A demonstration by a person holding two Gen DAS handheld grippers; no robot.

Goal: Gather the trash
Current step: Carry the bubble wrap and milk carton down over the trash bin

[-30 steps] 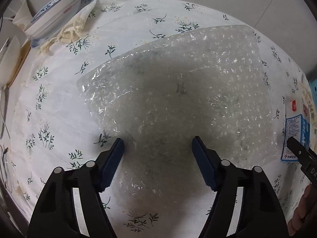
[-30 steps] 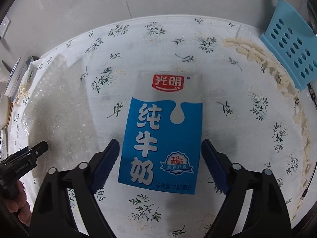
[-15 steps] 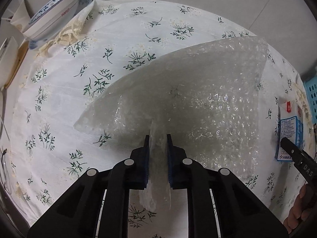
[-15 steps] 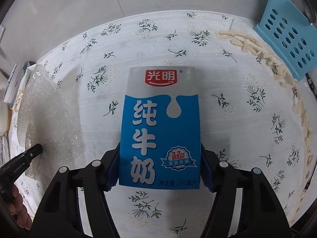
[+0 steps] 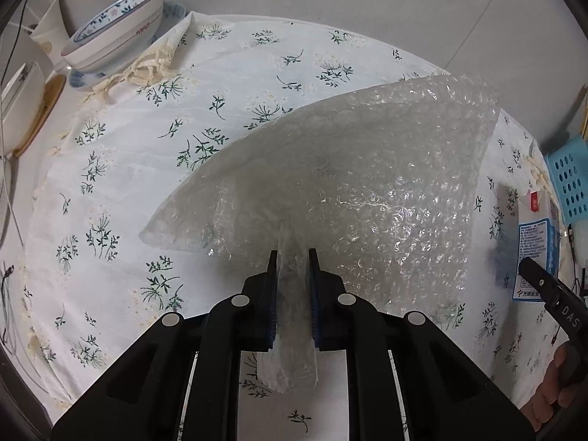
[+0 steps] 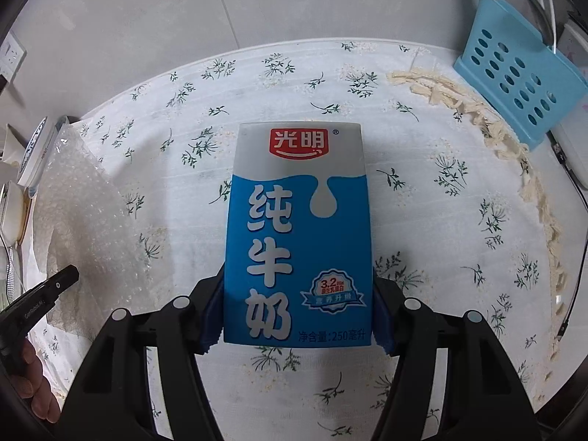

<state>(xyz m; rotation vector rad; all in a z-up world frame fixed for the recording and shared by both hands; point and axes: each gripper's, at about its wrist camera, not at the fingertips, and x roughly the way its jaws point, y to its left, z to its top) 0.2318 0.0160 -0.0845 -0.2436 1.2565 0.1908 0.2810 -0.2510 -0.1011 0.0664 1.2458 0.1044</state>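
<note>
Floral tablecloth (image 6: 422,191) under two grippers: left gripper (image 5: 292,257) pinched tight on one bubble wrap sheet (image 5: 367,191), right gripper (image 6: 298,286) clamping one milk carton (image 6: 297,228).

left hand-held gripper (image 5: 292,257): closed on bubble wrap (image 5: 367,191), lifted | right hand-held gripper (image 6: 297,275): clamped milk carton (image 6: 297,228), raised

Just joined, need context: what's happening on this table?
A person is clearing trash with a handheld gripper in each hand. The left gripper is shut on a pinched fold of the bubble wrap, which peels up off the floral tablecloth. The right gripper clamps the blue milk carton by its sides. A blue perforated basket sits at the table's right edge.
</note>
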